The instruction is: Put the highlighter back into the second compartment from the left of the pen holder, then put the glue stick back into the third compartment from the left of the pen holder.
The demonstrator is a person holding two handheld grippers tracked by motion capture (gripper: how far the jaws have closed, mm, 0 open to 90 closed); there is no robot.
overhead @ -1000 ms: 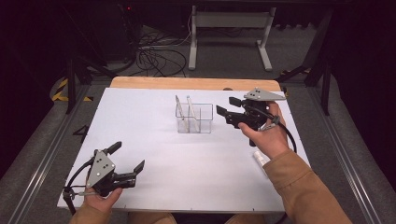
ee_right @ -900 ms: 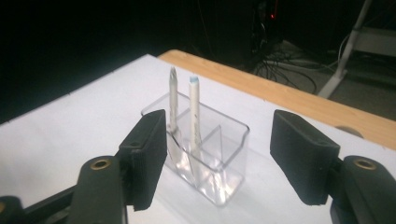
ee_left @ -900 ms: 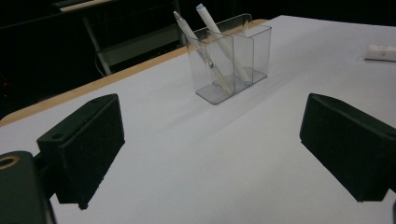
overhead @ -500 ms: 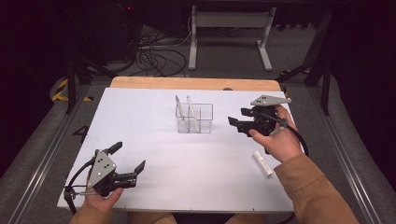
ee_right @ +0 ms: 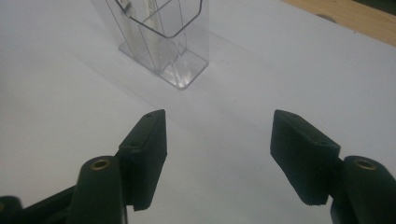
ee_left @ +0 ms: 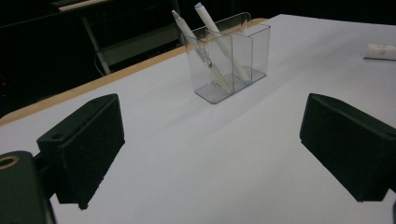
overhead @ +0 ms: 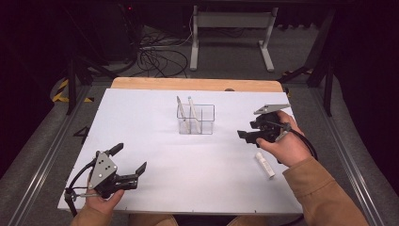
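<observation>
Fingers of the right gripper point(overhead: 244, 135) stand spread with nothing between them, aimed across the tabletop point(overhead: 150, 122) toward the clear holder point(overhead: 196, 119), which sits near but apart from them. Just beside the right hand point(overhead: 282, 143), on its near side, lies a white marker point(overhead: 265, 164), flat on the white surface. It is short, tube-shaped and pale. Two pens point(ee_left: 212, 46) lean tilted in the holder's compartments. The left gripper point(overhead: 129, 165) is likewise spread and empty, well apart.
</observation>
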